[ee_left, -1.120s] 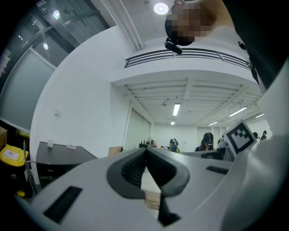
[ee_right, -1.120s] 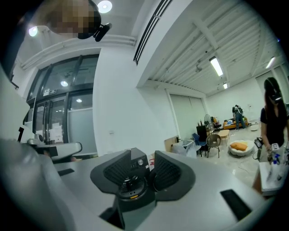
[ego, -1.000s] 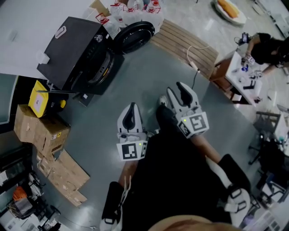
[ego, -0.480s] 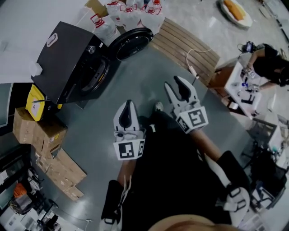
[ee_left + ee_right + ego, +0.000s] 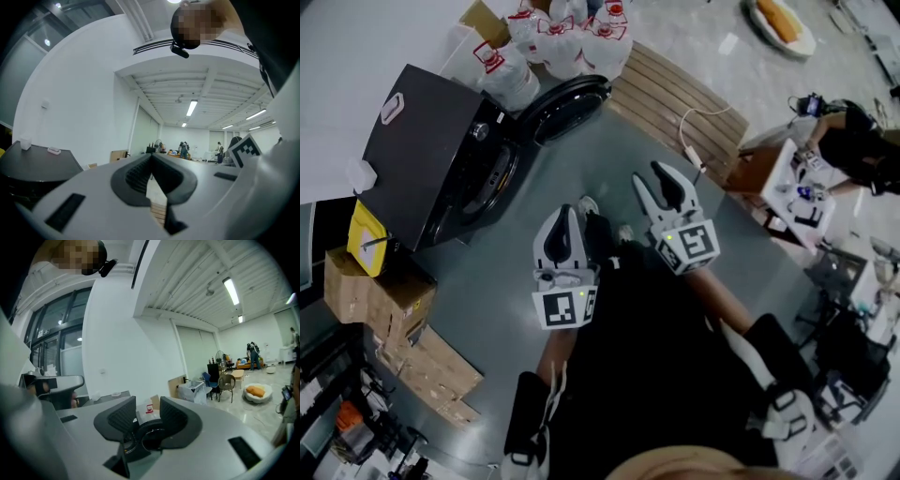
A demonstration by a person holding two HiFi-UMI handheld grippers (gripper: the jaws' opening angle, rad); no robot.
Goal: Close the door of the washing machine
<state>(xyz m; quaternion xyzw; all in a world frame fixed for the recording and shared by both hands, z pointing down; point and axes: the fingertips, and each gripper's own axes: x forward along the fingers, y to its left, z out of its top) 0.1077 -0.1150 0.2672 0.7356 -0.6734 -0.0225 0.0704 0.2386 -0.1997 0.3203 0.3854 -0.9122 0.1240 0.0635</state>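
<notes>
A step has brought both grippers nearer the washer [image 5: 431, 159]; its door [image 5: 567, 94] still hangs open, out of reach. Left gripper [image 5: 566, 220] fingers are together, right gripper [image 5: 654, 178] fingers slightly parted, both empty.

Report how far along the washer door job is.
Done: nothing; the door stands open on the washer. In hand: nothing; left claw shut and empty, right claw open and empty, both short of the door. Left: reach the door and swing it shut.
</notes>
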